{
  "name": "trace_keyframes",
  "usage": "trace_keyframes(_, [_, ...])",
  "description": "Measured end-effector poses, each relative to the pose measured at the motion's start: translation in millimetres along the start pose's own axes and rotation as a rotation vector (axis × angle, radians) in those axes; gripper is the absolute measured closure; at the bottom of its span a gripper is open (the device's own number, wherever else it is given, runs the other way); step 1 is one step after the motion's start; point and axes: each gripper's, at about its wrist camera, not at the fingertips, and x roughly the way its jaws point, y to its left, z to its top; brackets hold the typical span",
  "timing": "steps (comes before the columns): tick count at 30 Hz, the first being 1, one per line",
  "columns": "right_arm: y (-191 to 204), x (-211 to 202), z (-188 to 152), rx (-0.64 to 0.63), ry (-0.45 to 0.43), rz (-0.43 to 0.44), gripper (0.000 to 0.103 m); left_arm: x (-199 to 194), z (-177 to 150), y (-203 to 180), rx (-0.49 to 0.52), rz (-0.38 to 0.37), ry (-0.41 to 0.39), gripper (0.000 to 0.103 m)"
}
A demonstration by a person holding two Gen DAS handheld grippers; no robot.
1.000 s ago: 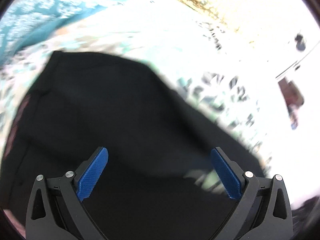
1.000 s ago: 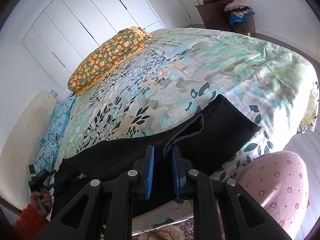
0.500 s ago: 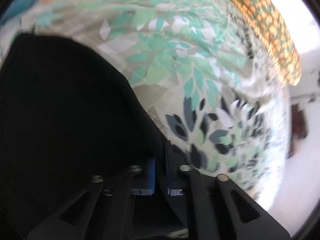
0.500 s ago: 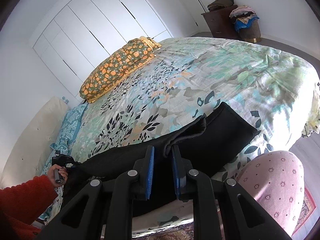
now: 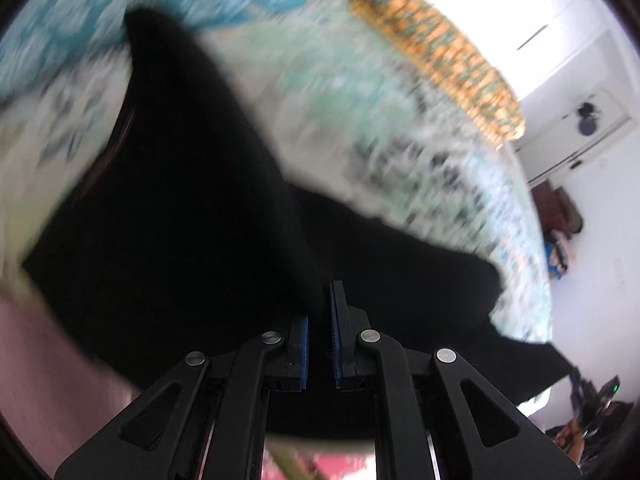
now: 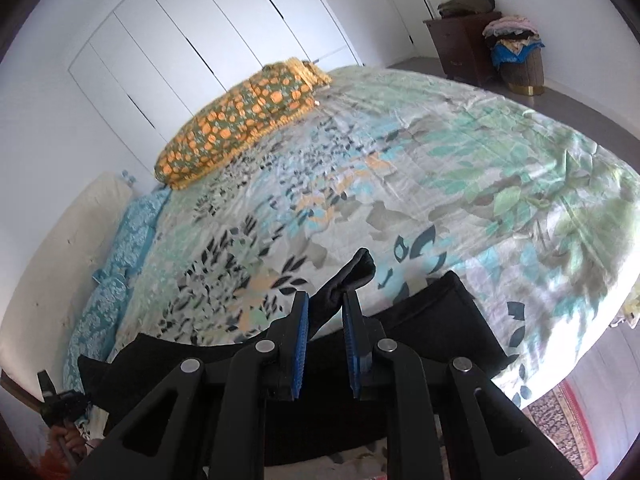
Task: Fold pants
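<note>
Pants (image 6: 432, 312) lifted off the bed (image 6: 440, 168) edge, lower frame.
Left gripper (image 5: 320, 334) and right gripper (image 6: 325, 322) each clench black fabric; keep both at matching height and tension so the fold lands without wrinkles.

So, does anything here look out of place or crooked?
Nothing damaged or spilled. The black pants lie unevenly at the near edge of the bed, with one corner bunched up between the right gripper fingers. The left gripper pinches another fold; that view is blurred.
</note>
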Motion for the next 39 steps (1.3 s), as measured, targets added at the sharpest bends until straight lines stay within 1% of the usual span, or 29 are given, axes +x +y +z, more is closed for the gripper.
trace_keyframes(2, [-13,19,-7,-0.009,0.08,-0.03,0.085,19,-25,19,-0.037,0.027,0.07,0.096])
trace_keyframes(3, [-17,28,-11,-0.023,0.129,-0.057,0.085,28,-32,25,-0.071,0.025,0.101,0.096])
trace_keyframes(5, [-22,38,-19,-0.041,0.185,-0.079,0.085,31,-33,21,-0.073,0.006,0.108,0.096])
trace_keyframes(6, [-26,41,-22,-0.04,0.205,-0.089,0.085,30,-31,17,-0.052,0.015,0.104,0.096])
trace_keyframes(8, [-33,38,-22,-0.017,0.213,-0.089,0.085,30,-29,12,-0.02,0.033,0.103,0.095])
trace_keyframes(11, [-45,35,-20,0.0,0.239,-0.111,0.085,34,-31,11,-0.026,0.03,0.12,0.095])
trace_keyframes(14, [-58,40,-22,0.019,0.296,-0.137,0.085,37,-34,12,-0.023,0.052,0.157,0.095])
trace_keyframes(15, [-62,42,-22,0.02,0.313,-0.15,0.085,40,-38,11,-0.012,0.067,0.184,0.095])
trace_keyframes(18, [-69,44,-20,-0.001,0.334,-0.183,0.085,42,-47,9,0.011,0.085,0.208,0.095])
trace_keyframes(20, [-71,45,-17,-0.021,0.339,-0.199,0.085,41,-47,5,0.022,0.078,0.206,0.095])
trace_keyframes(22, [-69,46,-15,-0.066,0.34,-0.237,0.085,39,-48,0,0.041,0.077,0.207,0.095])
trace_keyframes(24, [-68,46,-15,-0.119,0.338,-0.296,0.086,40,-50,-6,0.063,0.073,0.219,0.096])
trace_keyframes(25, [-70,47,-14,-0.134,0.337,-0.321,0.086,52,-50,-15,0.071,0.07,0.228,0.096])
trace_keyframes(27, [-78,48,-16,-0.142,0.338,-0.363,0.086,55,-57,-21,0.097,0.063,0.252,0.096])
trace_keyframes(29, [-87,49,-17,-0.12,0.345,-0.371,0.086,54,-64,-25,0.138,0.078,0.273,0.096])
trace_keyframes(31, [-90,50,-17,-0.11,0.351,-0.374,0.086,58,-66,-26,0.151,0.089,0.287,0.096])
trace_keyframes(35, [-82,54,-19,-0.144,0.362,-0.403,0.086,64,-64,-22,0.118,0.078,0.316,0.096])
trace_keyframes(39, [-81,56,-20,-0.153,0.363,-0.417,0.086,63,-65,-23,0.117,0.073,0.317,0.096])
